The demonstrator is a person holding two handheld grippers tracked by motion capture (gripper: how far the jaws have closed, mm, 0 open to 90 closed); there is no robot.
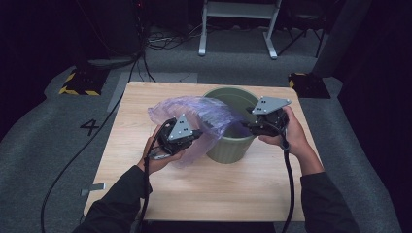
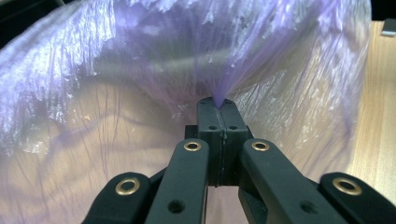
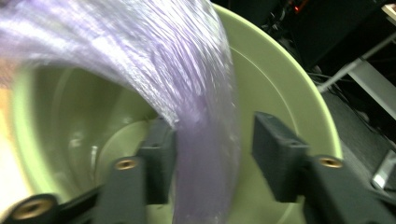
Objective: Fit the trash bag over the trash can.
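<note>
work in hand: lining the green bin (image 1: 228,145) with the purple plastic bag (image 1: 194,114), judging by how the film drapes over its near-left rim
left gripper (image 2: 218,101): jaws pressed together, pinching a gathered fold of the bag; in the high view it sits at the bag's left side (image 1: 187,136), outside the bin
right gripper (image 3: 212,154): jaws spread, a strand of bag film hanging between them, touching the left jaw or just beside it; it hovers over the bin's mouth, at the right rim in the high view (image 1: 257,127)
bag: partly over the bin's opening, partly bunched on the table to the bin's left; thin and crinkled
bin: upright near the far middle of the table, nothing visible inside it but the film
risk 1: the film looks thin, so a hard pull from the left pinch could stretch or tear it
risk 2: if the right jaws close on too little film, the bag may slip out and fall back into the bin
risk 3: the bin looks light, so tugging the bag sideways could tip or slide it
risk 4: the right gripper view is blurred, which makes aiming the pinch uncertain
surface: pale wooden table (image 1: 218,189), bare apart from bin and bag
room: dark, grey carpet, a taped number 4 (image 1: 90,127) on the floor, cables, a white frame at the back
</note>
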